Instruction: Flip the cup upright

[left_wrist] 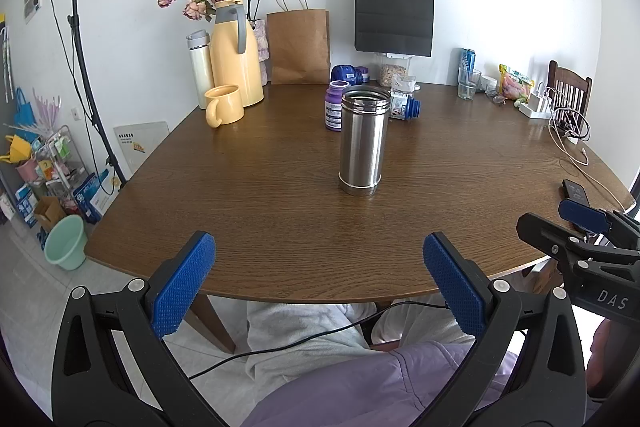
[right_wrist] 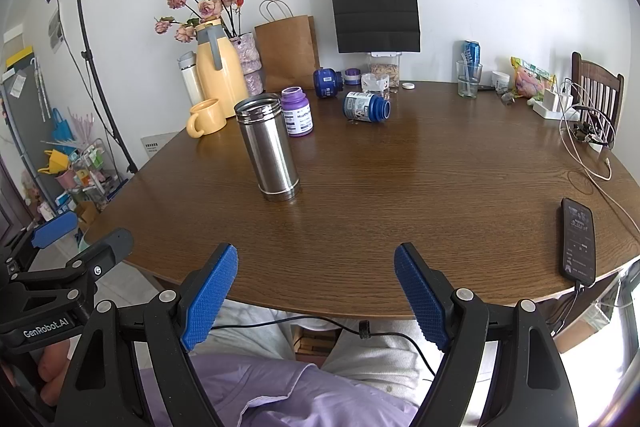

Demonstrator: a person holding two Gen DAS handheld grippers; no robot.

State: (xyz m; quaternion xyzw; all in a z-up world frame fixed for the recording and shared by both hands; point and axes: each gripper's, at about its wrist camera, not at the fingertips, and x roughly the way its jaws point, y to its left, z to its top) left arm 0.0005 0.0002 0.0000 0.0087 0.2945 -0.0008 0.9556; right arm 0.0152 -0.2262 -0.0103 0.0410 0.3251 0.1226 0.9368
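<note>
One steel cup (left_wrist: pixel 364 141) stands upright on the brown table (left_wrist: pixel 260 211), its open mouth up, a bit left of the middle, with bare wood all around it. Only the right wrist view shows the whole black phone (right_wrist: pixel 577 241) lying near the right edge of the table, with a cable in its near end; the left wrist view shows only its far tip. Three pill bottles show: a purple one (right_wrist: pixel 297 111) standing just behind the cup, and two blue ones lying on their sides farther back. One yellow mug (left_wrist: pixel 222 105) and one yellow jug (left_wrist: pixel 236 55) sit far left. The left gripper (left_wrist: pixel 318 285) and right gripper (right_wrist: pixel 316 297) both hang at the near edge of the table, fingers spread wide and holding nothing. The near half of the table is open.
</note>
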